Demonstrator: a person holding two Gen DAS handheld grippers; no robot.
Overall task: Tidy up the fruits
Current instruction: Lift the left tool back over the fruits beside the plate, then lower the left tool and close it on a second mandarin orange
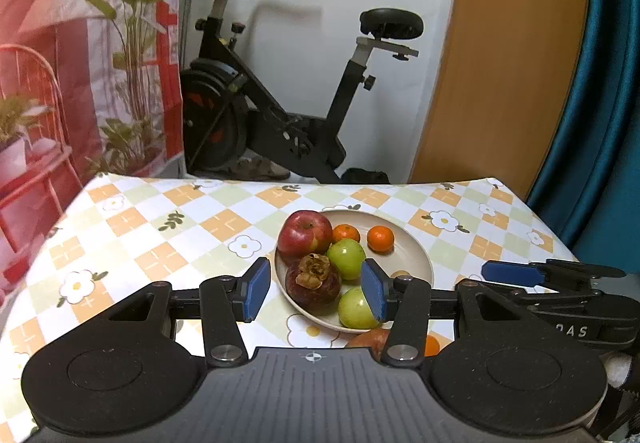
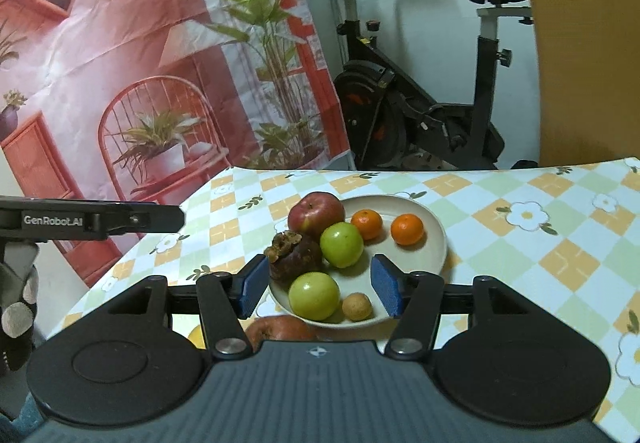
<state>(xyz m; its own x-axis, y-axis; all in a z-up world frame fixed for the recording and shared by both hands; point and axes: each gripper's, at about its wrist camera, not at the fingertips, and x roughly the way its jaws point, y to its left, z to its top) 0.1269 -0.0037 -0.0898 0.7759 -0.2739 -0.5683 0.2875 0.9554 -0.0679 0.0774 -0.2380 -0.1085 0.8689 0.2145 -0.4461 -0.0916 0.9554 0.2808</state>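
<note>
Left hand-held gripper (image 1: 316, 293) open, empty, above near rim of beige plate (image 1: 416, 255) on checkered table (image 1: 168, 235). On plate: red apple (image 1: 305, 233), mangosteen (image 1: 313, 283), two green fruits, two tangerines. Right hand-held gripper (image 2: 320, 289) likewise open, empty, over plate.

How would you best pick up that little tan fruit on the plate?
Pinch the small tan fruit across its round middle, coming from above on its open right side; a green fruit sits close on its left and the plate rim lies just in front.

plate (image 2: 434, 239) of fruit, open right tongs (image 2: 320, 289)
</note>
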